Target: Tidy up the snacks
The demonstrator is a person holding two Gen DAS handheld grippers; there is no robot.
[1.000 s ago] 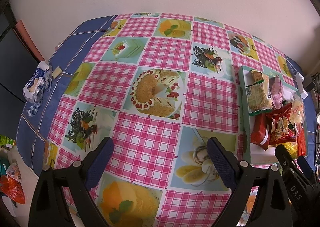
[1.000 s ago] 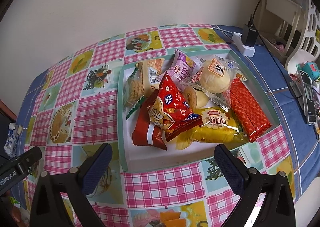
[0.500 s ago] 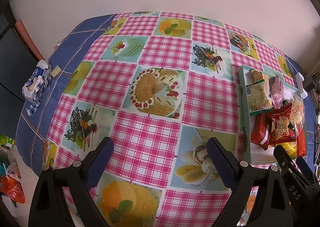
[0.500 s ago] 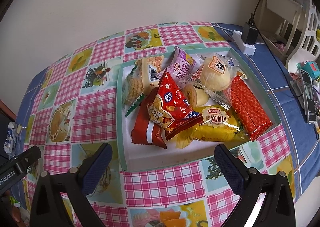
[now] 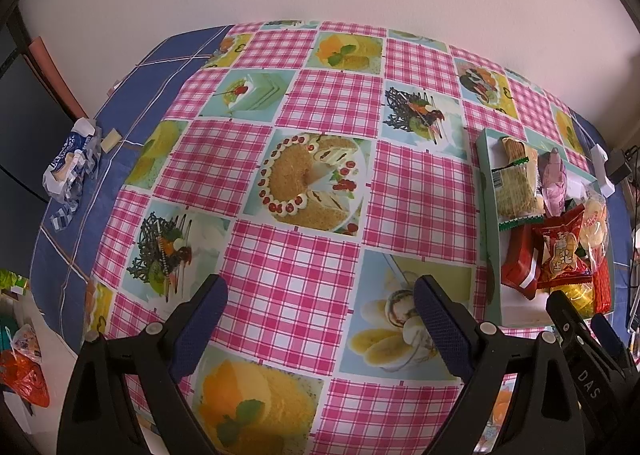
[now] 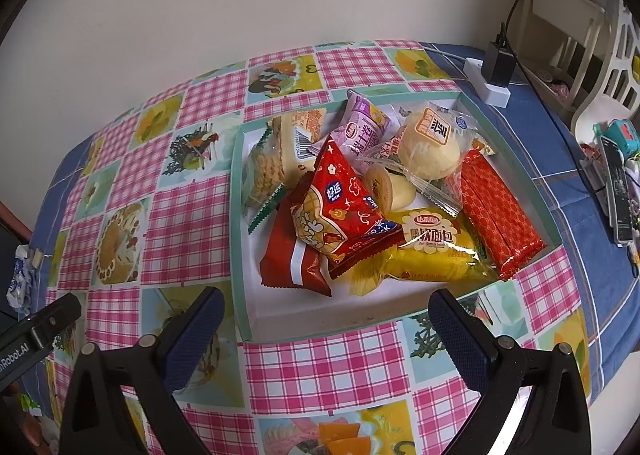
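Observation:
A teal-rimmed white tray (image 6: 237,239) sits on the pink checked tablecloth and holds several snack packets: a red popcorn bag (image 6: 340,211), a yellow bread pack (image 6: 432,251), a red wafer pack (image 6: 496,211), a round bun (image 6: 432,147) and a purple packet (image 6: 362,131). My right gripper (image 6: 324,319) is open and empty just in front of the tray. My left gripper (image 5: 320,315) is open and empty over bare cloth; the tray (image 5: 489,215) lies to its right.
A crumpled blue-white wrapper (image 5: 70,163) lies at the table's left edge. A white power strip with a black plug (image 6: 494,75) sits behind the tray. A remote and small items (image 6: 618,191) lie at the right. A wall runs along the back.
Both grippers stay open and empty. The right view has drifted slightly toward the tray; the left view is almost unchanged.

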